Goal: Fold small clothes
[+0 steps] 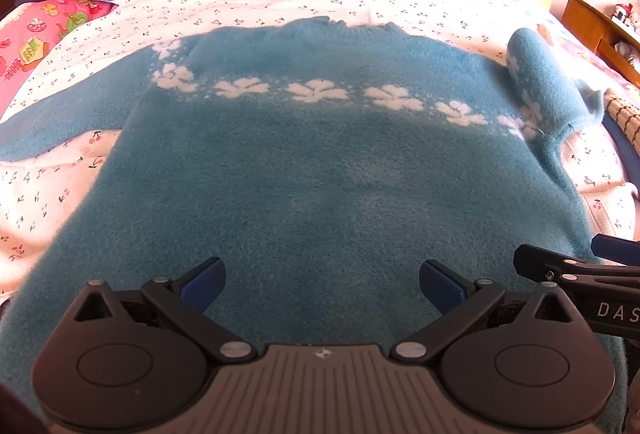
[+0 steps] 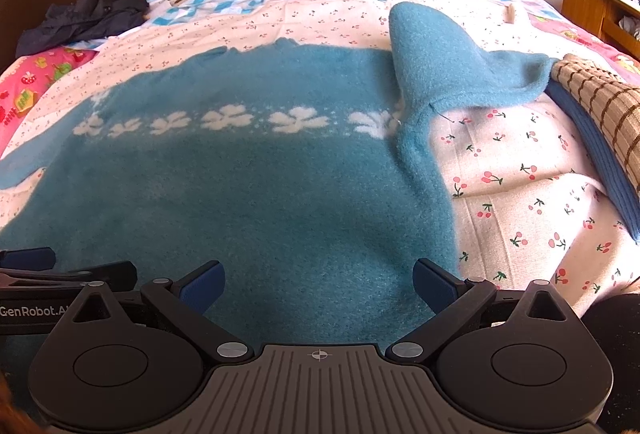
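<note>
Left gripper [image 1: 322,288]: fingers spread wide, empty, over the near hem of the blue sweater [image 1: 304,169]. Right gripper [image 2: 318,286]: likewise spread, holding nothing, beside the left one. Sweater lies flat on the cherry-print bedspread [image 2: 520,169], left sleeve [image 1: 48,135] outstretched, right sleeve [image 2: 448,69] bunched upward; striped cushion [image 2: 600,105] at far right.

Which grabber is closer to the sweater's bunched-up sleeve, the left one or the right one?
Right. The right gripper sits over the sweater's hem near the edge below the bunched-up sleeve. The left gripper is over the hem's middle, farther from that sleeve.
</note>
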